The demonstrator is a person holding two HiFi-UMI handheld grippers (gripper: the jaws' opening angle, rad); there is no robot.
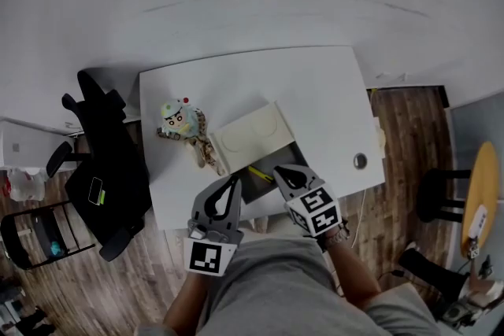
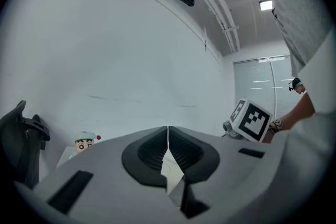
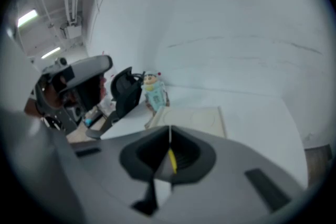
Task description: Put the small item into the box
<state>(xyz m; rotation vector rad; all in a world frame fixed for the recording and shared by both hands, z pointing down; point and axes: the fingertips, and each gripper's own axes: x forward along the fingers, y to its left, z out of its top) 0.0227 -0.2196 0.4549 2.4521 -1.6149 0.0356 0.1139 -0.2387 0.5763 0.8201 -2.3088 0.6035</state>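
An open cream box [image 1: 272, 161] sits near the table's front edge with its lid [image 1: 250, 134] folded back. A thin yellow item [image 1: 260, 172] lies slantwise in the box's dark inside. My right gripper [image 1: 278, 170] is shut and hovers over the box's right part, its tip right by the yellow item. In the right gripper view the yellow item [image 3: 171, 159] shows as a strip through the slit behind the closed tips. My left gripper [image 1: 234, 182] is shut at the box's front left corner. The right gripper's marker cube [image 2: 251, 120] shows in the left gripper view.
A small cartoon doll [image 1: 179, 120] lies on the white table [image 1: 315, 90] left of the box and also appears as the doll [image 3: 154, 91] in the right gripper view. A black office chair [image 1: 106, 161] stands at the table's left. A round cable hole [image 1: 360, 161] is at the right.
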